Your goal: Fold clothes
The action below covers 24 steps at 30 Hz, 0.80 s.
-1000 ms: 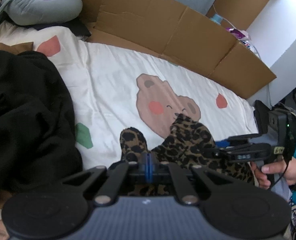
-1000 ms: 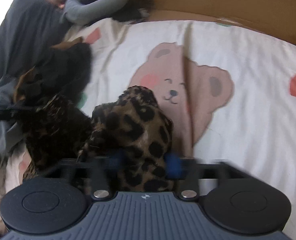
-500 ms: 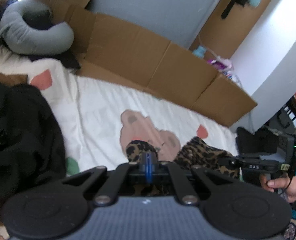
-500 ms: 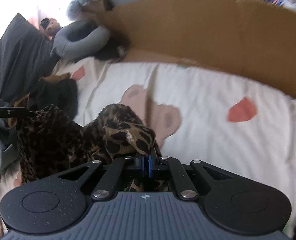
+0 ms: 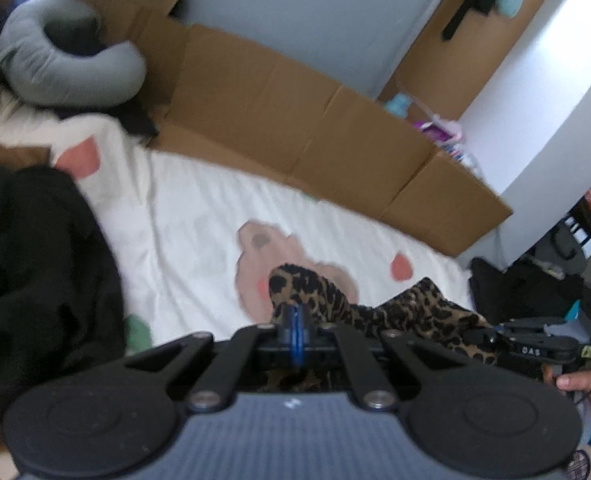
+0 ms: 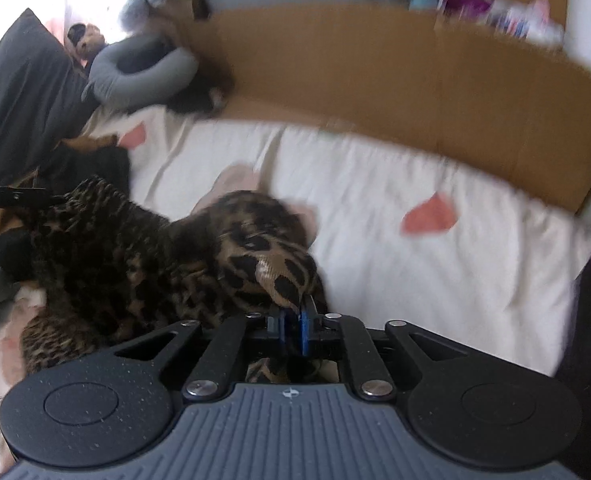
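While the bed (image 5: 199,216) is carrying everything under its white bear-print sheet, a cardboard panel (image 5: 279,120) is standing along its far edge, a black garment pile (image 5: 35,272) is lying at its left, and a grey curved pillow (image 5: 55,68) is resting near the head. Between both devices the leopard-print garment (image 6: 143,264) is hanging raised above the sheet. The left tool (image 5: 294,326) is pinching one edge, its blue pads pressed together on fabric; the right tool (image 6: 293,326) is pinching the opposite edge likewise.
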Each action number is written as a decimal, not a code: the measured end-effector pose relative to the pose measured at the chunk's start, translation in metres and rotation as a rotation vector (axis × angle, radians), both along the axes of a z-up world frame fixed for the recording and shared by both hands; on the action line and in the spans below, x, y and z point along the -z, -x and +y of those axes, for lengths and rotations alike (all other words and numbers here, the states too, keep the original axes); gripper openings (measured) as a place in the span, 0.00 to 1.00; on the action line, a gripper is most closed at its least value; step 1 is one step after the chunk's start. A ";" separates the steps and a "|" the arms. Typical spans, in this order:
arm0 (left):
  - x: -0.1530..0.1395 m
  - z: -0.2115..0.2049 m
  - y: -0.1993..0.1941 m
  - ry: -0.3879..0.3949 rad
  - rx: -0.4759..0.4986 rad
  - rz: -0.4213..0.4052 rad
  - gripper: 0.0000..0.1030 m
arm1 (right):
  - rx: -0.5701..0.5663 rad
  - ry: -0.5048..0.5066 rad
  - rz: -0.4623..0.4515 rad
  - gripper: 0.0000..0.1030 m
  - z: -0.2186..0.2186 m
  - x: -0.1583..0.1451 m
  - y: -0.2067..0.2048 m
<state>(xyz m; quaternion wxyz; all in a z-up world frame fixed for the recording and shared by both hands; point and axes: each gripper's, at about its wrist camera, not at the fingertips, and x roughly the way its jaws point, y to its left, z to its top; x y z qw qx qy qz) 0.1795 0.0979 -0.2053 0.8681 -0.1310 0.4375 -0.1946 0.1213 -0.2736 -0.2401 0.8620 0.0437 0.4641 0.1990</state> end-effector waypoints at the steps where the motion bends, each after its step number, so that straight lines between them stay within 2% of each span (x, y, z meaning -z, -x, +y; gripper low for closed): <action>1: 0.003 0.003 0.002 -0.006 -0.005 0.010 0.00 | -0.014 -0.016 0.012 0.19 0.002 0.003 0.002; 4: 0.009 0.013 0.010 -0.024 -0.022 0.031 0.00 | -0.045 -0.050 0.033 0.38 0.006 0.006 0.006; 5: 0.010 0.016 0.012 -0.030 -0.027 0.035 0.00 | -0.050 -0.057 0.037 0.39 0.007 0.005 0.006; 11: 0.017 0.029 0.025 -0.058 -0.052 0.057 0.00 | -0.001 -0.123 0.049 0.39 -0.009 -0.002 0.001; 17: 0.020 0.035 0.030 -0.073 -0.058 0.070 0.00 | 0.090 -0.199 0.051 0.39 -0.031 -0.005 -0.022; 21: 0.022 0.039 0.034 -0.082 -0.063 0.079 0.00 | 0.114 -0.143 0.045 0.39 -0.031 0.010 -0.050; 24: 0.024 0.042 0.037 -0.090 -0.066 0.086 0.00 | 0.092 -0.116 0.079 0.39 -0.024 0.029 -0.070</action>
